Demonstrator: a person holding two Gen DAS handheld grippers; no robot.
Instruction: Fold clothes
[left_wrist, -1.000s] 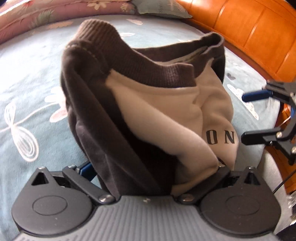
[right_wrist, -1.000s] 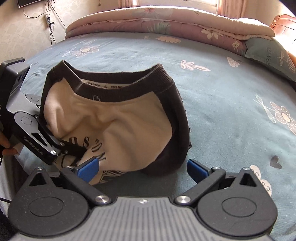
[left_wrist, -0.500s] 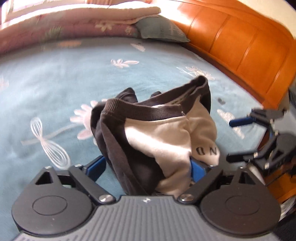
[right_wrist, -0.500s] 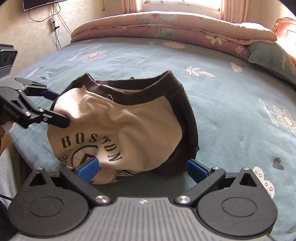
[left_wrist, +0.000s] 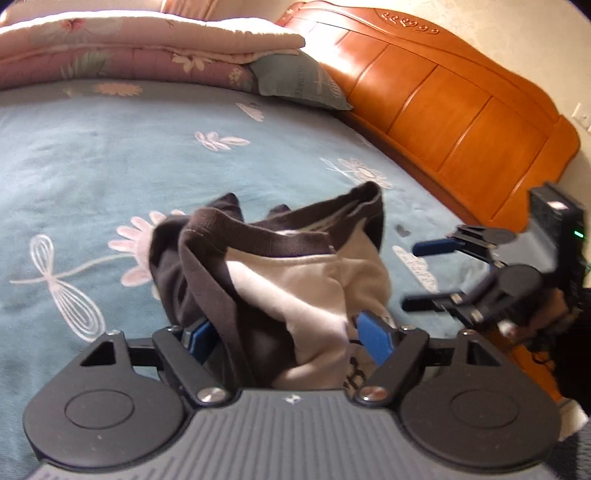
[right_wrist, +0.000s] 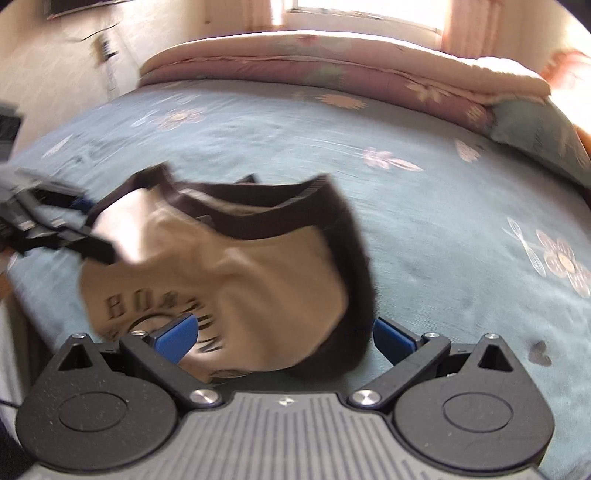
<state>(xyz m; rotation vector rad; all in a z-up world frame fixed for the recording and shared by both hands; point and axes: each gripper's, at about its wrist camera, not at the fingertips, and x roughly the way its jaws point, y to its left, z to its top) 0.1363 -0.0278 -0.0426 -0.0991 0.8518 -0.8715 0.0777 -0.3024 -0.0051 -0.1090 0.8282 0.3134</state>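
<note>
A cream sweatshirt (left_wrist: 295, 280) with dark brown sleeves and collar sits bunched on the blue flowered bedspread (left_wrist: 147, 155). My left gripper (left_wrist: 286, 336) has its near edge between the blue pads. The jaws are closing, and I see no firm pinch. In the right wrist view the sweatshirt (right_wrist: 229, 273) shows its "BOSTON" print, and the left gripper (right_wrist: 98, 229) straddles its left edge. My right gripper (right_wrist: 284, 334) is open, with the garment's near side just ahead of its pads. In the left wrist view the right gripper (left_wrist: 410, 277) stands right of the cloth, apart from it.
A folded pink floral quilt (left_wrist: 129, 48) and a grey-green pillow (left_wrist: 299, 85) lie at the far end of the bed. An orange wooden headboard (left_wrist: 461, 110) runs along the right. A person's hand (left_wrist: 546, 314) holds the right gripper. The right wrist view is blurred.
My left gripper has drawn back and up from the sweatshirt, which filled its view before and now sits lower and smaller. Its jaws have narrowed. The right gripper has barely shifted.
</note>
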